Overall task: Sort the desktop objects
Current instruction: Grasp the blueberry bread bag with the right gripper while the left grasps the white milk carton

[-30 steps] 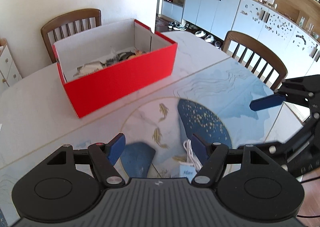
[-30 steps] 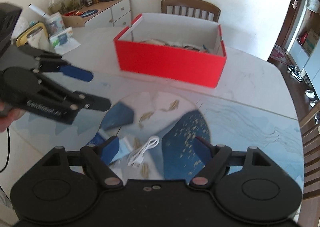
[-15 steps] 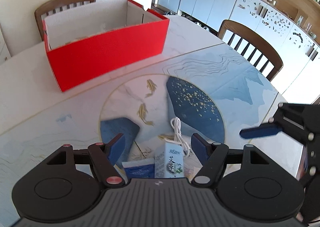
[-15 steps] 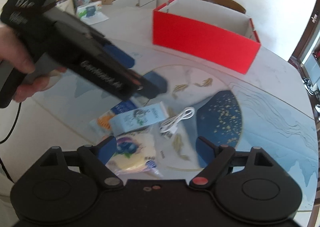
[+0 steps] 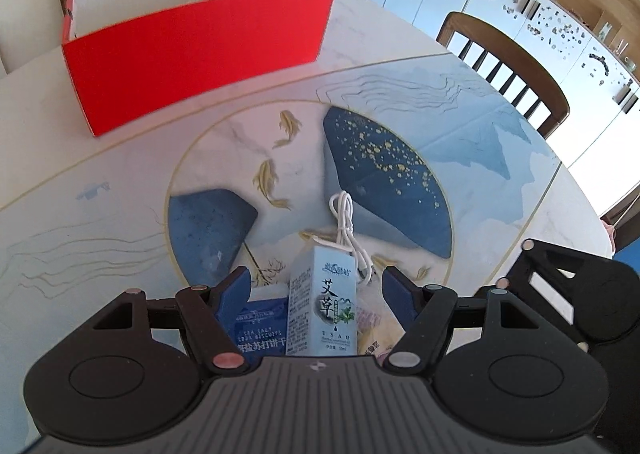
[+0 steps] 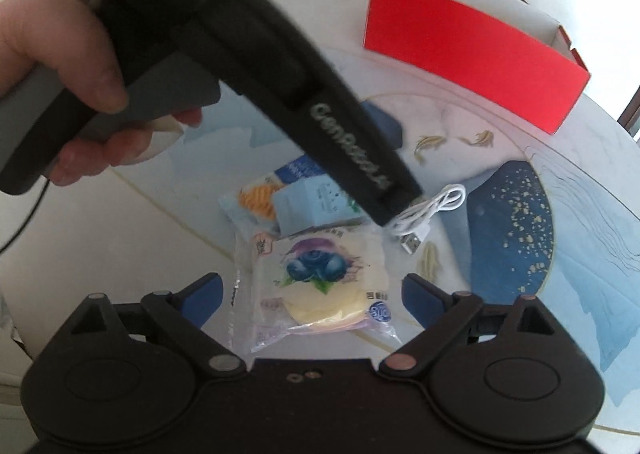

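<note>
Both tongs have dropped, apart — right tongs (image 6: 310,296) widening over a half-hidden, perhaps blueberry, packet (image 6: 320,278).

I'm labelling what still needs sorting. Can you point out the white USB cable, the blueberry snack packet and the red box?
white USB cable (image 6: 430,214), right wrist view, on its coiled middle.
blueberry snack packet (image 6: 320,274), right wrist view, on the printed blueberries.
red box (image 5: 196,54), left wrist view, on its front wall.

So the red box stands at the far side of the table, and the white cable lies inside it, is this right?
Not quite. The red box does stand at the far side, but the white cable lies outside it on the table, beside the light blue carton. The left wrist view shows it.
</note>
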### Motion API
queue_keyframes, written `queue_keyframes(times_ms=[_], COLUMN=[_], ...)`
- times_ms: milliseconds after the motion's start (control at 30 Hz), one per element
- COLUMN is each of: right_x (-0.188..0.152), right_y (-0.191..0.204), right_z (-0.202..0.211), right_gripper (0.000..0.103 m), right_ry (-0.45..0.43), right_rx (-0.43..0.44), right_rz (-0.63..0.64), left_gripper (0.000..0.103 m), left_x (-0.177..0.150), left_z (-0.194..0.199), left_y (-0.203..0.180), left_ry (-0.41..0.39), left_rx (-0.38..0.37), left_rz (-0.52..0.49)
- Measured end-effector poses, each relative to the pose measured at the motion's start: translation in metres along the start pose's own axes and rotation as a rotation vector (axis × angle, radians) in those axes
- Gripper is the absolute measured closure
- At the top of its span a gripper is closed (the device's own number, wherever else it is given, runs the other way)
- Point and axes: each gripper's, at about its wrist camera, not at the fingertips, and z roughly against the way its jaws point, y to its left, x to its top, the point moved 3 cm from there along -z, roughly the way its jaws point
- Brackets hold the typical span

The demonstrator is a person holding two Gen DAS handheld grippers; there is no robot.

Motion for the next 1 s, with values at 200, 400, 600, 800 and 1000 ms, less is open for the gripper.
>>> queue_keyframes(times_ms=[200, 400, 600, 800, 1000], right_x=[-0.005, -0.007, -0.008, -0.004, -0.003], right_y=[0.003, 0.001, -0.002, -0.006, -0.009], right_z=[-0.013, -0.015, -0.013, -0.011, -0.006], right_gripper=[0.007, 0.011, 0.019, 0.027, 0.037], right_ry=[0.019, 0.017, 0.015, 0.011, 0.020], right_rx=[-0.017, -0.024, -0.037, -0.046, -0.050], right_rz=[0.015, 0.005, -0.004, -0.009, -0.013], left_gripper=[0.032, 0.039, 0.050, 0.061, 0.069], left_x=[-0.006, -0.012, -0.012, -0.012, -0.010], left_z=[-0.010, -0.017, -0.017, -0.015, -0.014], left_y=[-0.005, -0.007, -0.004, -0.001, 0.006], left_ry=[0.011, 0.021, 0.010, -0.002, -0.013], left_rx=[-0.007, -0.015, -0.031, -0.035, -0.027], left_rz=[-0.025, -0.043, -0.038, -0.032, -0.005])
